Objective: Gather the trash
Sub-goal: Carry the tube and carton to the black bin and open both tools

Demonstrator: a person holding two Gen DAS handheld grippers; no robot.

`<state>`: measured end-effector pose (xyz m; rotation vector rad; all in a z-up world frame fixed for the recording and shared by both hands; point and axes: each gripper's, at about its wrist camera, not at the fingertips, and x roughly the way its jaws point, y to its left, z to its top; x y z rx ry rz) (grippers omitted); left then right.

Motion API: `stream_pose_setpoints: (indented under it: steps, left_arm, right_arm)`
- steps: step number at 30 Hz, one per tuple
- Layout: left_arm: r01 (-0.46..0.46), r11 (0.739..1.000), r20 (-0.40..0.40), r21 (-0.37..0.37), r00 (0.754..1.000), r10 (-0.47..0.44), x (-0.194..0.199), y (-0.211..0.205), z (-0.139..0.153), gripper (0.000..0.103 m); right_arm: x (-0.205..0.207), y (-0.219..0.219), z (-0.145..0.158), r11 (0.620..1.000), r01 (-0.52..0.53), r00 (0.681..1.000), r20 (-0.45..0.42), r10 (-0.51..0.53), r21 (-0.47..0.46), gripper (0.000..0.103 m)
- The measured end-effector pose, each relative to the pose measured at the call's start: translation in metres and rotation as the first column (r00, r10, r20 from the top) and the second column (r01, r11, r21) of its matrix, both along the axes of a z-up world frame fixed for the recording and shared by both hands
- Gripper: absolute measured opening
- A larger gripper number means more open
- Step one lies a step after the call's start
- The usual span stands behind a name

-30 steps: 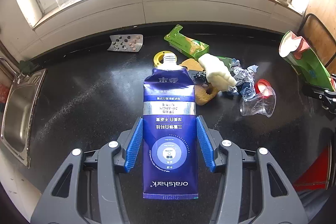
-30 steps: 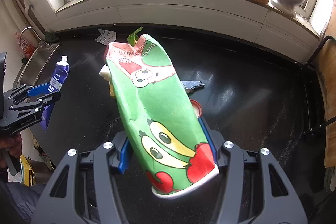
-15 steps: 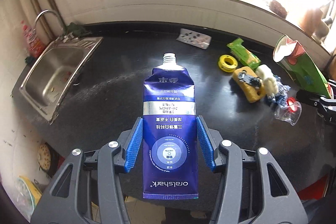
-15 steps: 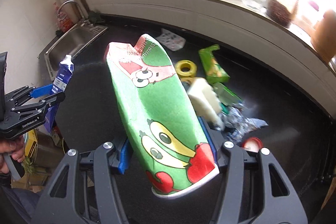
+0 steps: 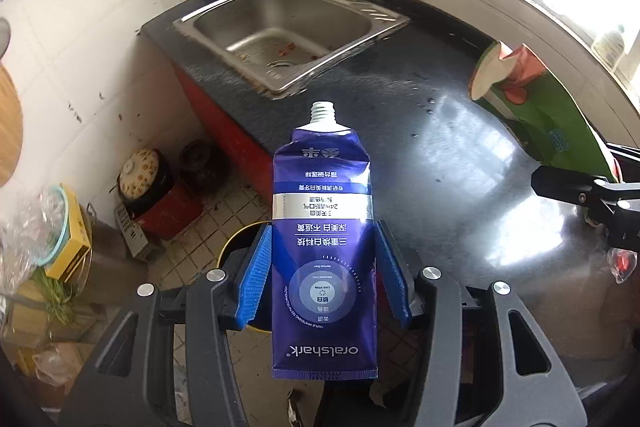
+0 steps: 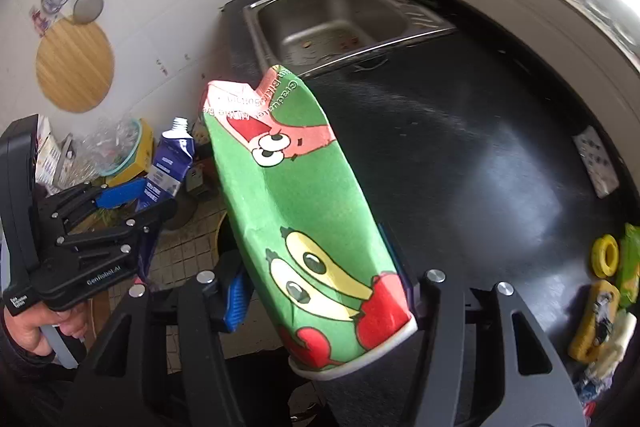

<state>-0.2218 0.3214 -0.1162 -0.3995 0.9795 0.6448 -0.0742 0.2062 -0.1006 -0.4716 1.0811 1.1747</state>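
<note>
left gripper (image 5: pixel 324 279) still on toothpaste tube (image 5: pixel 324 227), right gripper (image 6: pixel 320 291) on crushed cup (image 6: pixel 304 211); now past counter edge

Desk (image 6: pixel 460 155) before me: black, glossy, with a steel sink (image 6: pixel 332 23) set in its far end. Lying on it at my right: blister pack (image 6: pixel 596 165), yellow ring (image 6: pixel 605 255), green wrapper (image 6: pixel 629 267), yellow toy car (image 6: pixel 594 319), crumpled scraps beside it.

Countertop (image 5: pixel 460 163): dark, polished, glossy, with glare. Sink (image 5: pixel 288 27), upper centre: brushed stainless metal. Toothpaste tube (image 5: pixel 323 227): shiny blue foil-like plastic. Cup (image 6: pixel 304 211): crumpled printed paper, matt. Round board (image 6: pixel 74 67), upper left: wood grain.
</note>
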Motion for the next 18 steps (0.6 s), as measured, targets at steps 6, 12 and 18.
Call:
stream_pose_setpoints:
  steps: [6,12,18]
  left_arm:
    - [-0.127,0.989,-0.001,-0.082,0.992,0.127,-0.057,0.037,-0.050,0.050]
    - [-0.210,0.961,0.000,-0.178,0.977,0.214,-0.092,0.061,-0.113,0.050]
    - [-0.255,0.932,-0.001,-0.257,0.965,0.263,-0.107,0.084,-0.163,0.050]
  right_arm:
    - [-0.060,0.090,-0.030,0.988,-0.149,0.987,-0.066,0.146,-0.037,0.056]
    - [-0.104,0.149,-0.073,0.971,-0.218,0.969,-0.144,0.203,-0.098,0.056]
    - [-0.126,0.182,-0.120,0.948,-0.252,0.963,-0.145,0.227,-0.192,0.056]
